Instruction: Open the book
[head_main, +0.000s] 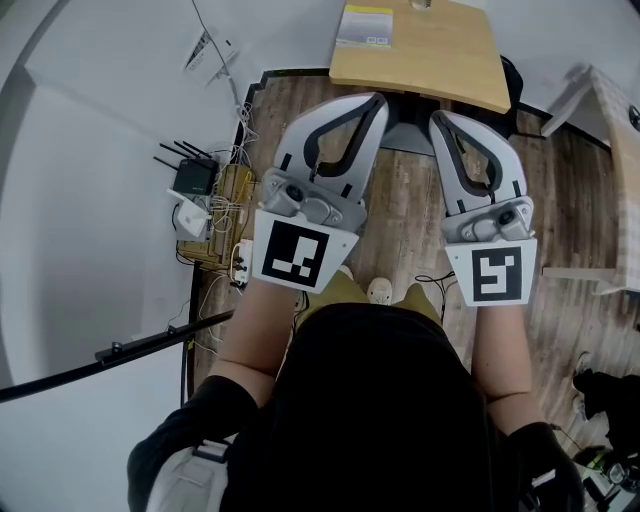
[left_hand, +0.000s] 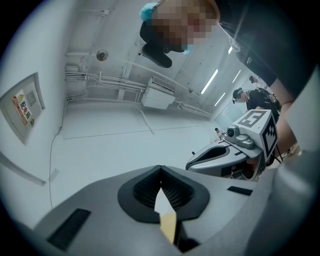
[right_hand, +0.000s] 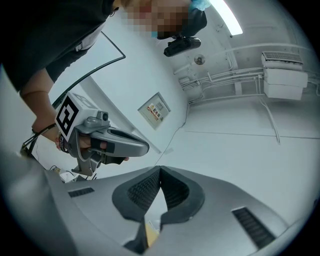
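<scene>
The book (head_main: 363, 25), with a yellow and grey cover, lies shut at the far left of a small wooden table (head_main: 440, 60) ahead of me. Both grippers hang in the air short of the table's near edge, side by side and pointing toward it. My left gripper (head_main: 379, 99) is shut with nothing in it; its ribbed pads (left_hand: 172, 192) meet at the tip. My right gripper (head_main: 438, 117) is shut and empty too, pads (right_hand: 172, 192) closed together. Each gripper view looks up at wall and ceiling, and shows the other gripper beside it: the right gripper (left_hand: 240, 150) and the left gripper (right_hand: 107, 142). The book is hidden from both.
On the floor at the left stand a router (head_main: 192, 178), a power strip and tangled cables (head_main: 235, 255). A black pole (head_main: 120, 350) slants across the lower left. A second wooden table (head_main: 625, 140) edges in at the right. Below me is wood flooring (head_main: 405, 215).
</scene>
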